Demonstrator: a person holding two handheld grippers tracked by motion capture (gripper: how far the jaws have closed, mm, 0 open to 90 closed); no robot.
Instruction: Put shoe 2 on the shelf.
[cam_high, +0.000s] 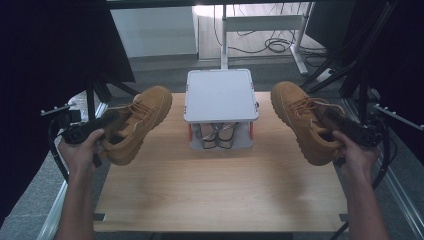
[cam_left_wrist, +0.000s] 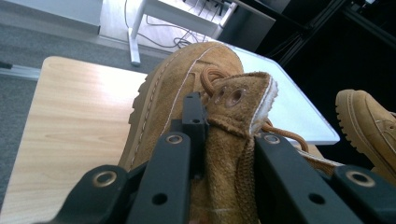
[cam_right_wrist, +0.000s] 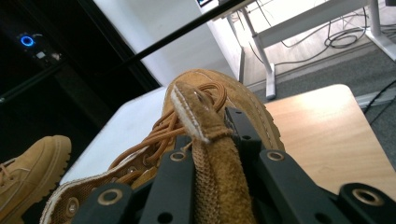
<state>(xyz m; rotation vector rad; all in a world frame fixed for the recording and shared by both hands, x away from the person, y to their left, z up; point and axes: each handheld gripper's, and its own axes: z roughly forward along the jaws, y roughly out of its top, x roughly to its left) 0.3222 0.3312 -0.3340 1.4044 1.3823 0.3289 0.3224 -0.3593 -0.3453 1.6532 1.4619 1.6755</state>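
Wooden table (cam_high: 220, 185): rack (cam_high: 220, 95) holds sandals (cam_high: 218, 135) (lower shelf).

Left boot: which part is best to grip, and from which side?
Grip the left boot by its ankle collar, coming from the heel end. The collar is a thin upright wall that fits between jaws, as the left gripper shows, shut on it beside the eyelets; the body is too bulky.

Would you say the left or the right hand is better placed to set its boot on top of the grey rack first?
Probably the left. Left gripper holds the left boot with its toe almost at the grey rack; the right boot in the right gripper is slightly farther off.
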